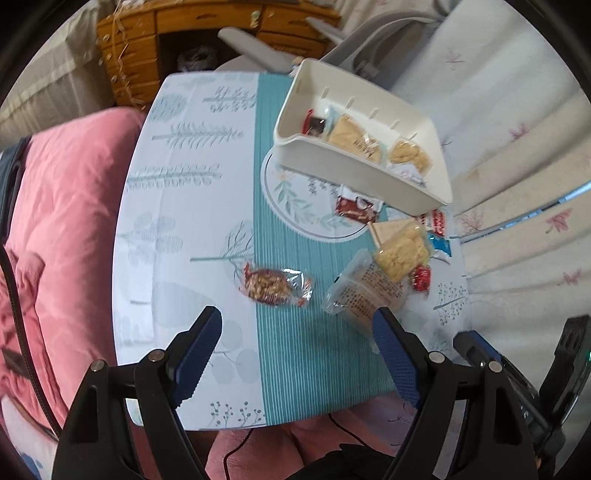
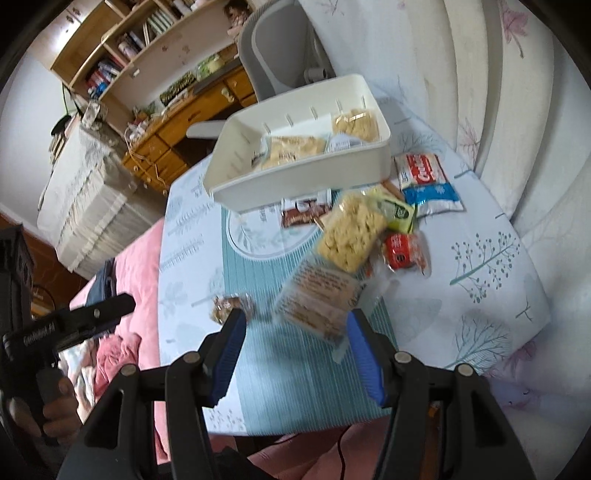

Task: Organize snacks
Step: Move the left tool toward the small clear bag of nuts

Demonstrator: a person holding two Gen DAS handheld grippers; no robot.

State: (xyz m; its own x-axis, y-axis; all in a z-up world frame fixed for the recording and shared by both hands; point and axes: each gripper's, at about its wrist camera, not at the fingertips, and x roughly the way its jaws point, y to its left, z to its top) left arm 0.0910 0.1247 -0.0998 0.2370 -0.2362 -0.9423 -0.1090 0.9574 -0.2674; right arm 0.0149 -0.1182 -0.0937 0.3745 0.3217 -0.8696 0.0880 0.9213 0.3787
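Observation:
A white bin (image 1: 373,173) (image 2: 306,173) stands at the far side of the small table and holds several snack packs. Loose snacks lie in front of it: a brown nut bar (image 1: 275,286) (image 2: 231,308), a clear cracker pack (image 1: 364,291) (image 2: 319,299), a yellow biscuit bag (image 1: 402,253) (image 2: 351,230), a red round candy (image 1: 421,277) (image 2: 400,251), a dark red packet (image 1: 356,208) (image 2: 303,212). My left gripper (image 1: 299,354) is open and empty above the near table. My right gripper (image 2: 295,350) is open and empty just short of the cracker pack.
The table has a patterned white and teal cloth (image 1: 192,229). A pink quilt (image 1: 59,240) lies to the left. A grey chair (image 2: 280,48) and a wooden desk (image 1: 207,33) stand behind. A red-white pack (image 2: 421,170) and a blue pack (image 2: 432,197) lie right of the bin.

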